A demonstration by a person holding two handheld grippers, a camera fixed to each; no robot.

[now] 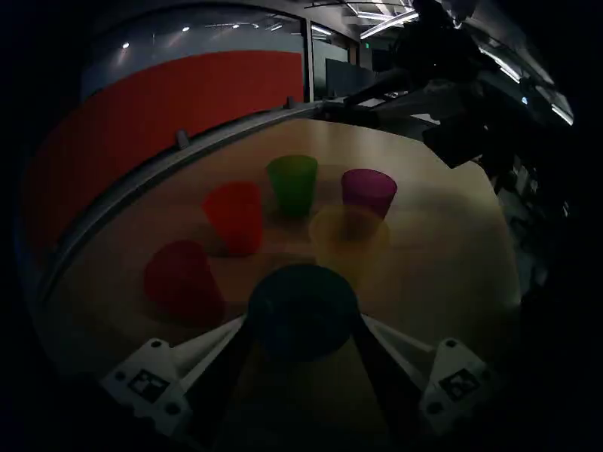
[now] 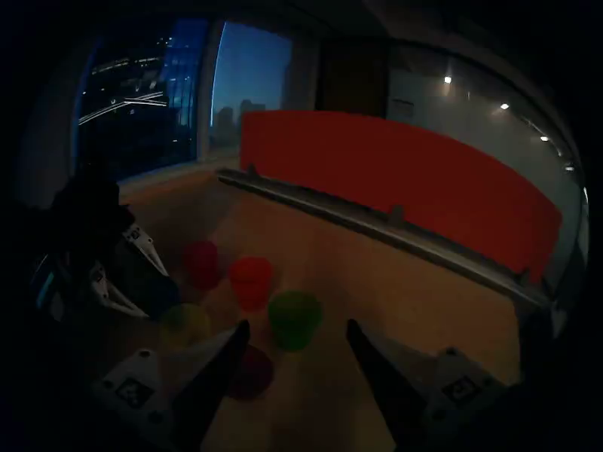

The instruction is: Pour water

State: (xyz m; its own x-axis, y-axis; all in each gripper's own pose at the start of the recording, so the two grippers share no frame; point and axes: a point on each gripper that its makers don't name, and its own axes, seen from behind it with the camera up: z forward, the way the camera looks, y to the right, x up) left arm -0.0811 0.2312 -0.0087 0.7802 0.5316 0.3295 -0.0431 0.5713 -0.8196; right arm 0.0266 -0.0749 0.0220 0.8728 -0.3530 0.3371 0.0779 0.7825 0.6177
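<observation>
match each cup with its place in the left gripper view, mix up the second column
Cups:
1. dark blue cup
2. green cup
3. yellow cup
4. dark red cup

Places:
A. farthest to the left
B. between the fingers of the left gripper
C. just nearer the camera than the purple cup
D. far row, between the red cup and the purple cup

Pairs: 1-B, 2-D, 3-C, 4-A

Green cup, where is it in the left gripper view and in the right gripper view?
Left gripper view: green cup sits just above centre, beyond the dark blue cup.
Right gripper view: green cup sits just below centre.
Shared landmark: the red partition behind the cups.
</observation>
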